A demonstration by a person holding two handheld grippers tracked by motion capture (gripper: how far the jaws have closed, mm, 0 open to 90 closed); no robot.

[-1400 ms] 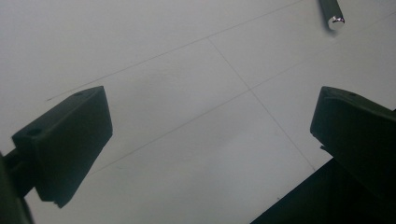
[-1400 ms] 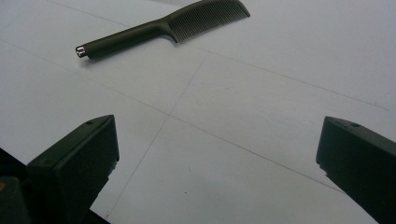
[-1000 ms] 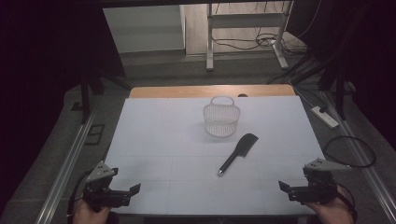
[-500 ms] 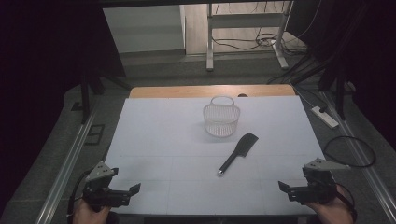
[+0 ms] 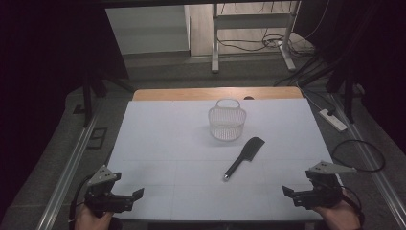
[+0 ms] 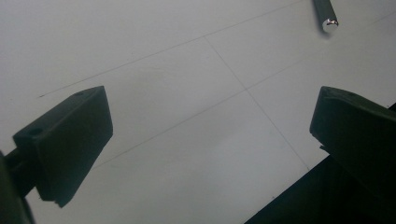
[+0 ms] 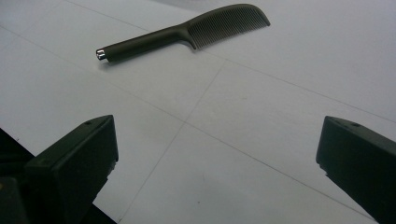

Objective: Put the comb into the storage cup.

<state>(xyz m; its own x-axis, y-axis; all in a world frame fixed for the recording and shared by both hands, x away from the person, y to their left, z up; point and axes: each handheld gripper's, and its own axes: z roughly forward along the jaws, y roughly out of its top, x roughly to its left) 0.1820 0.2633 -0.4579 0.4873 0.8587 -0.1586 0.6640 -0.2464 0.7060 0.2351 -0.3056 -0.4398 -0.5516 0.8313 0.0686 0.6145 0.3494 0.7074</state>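
A black comb (image 5: 243, 157) lies flat on the white table (image 5: 167, 143), a little right of the middle and just in front of a small white mesh basket (image 5: 227, 122) — near it, but not touching. The comb is one dark piece: a long, slim, rounded handle that ends in a small shiny metal cap, and a broader head with a curved back and a row of fine, close-set teeth along one edge. In the high view it lies on a slant, the capped handle end pointing toward the person's side and the toothed head toward the basket. In the right gripper view the comb (image 7: 187, 31) lies across the top of the picture, well apart from the jaws, teeth facing the camera's side. The left gripper view catches just the capped tip of the handle (image 6: 326, 16) at its upper edge. The left gripper (image 5: 125, 199) sits at the near left corner of the table and the right gripper (image 5: 297, 195) at the near right corner — each held in a hand, each with its jaws spread wide and nothing between them.
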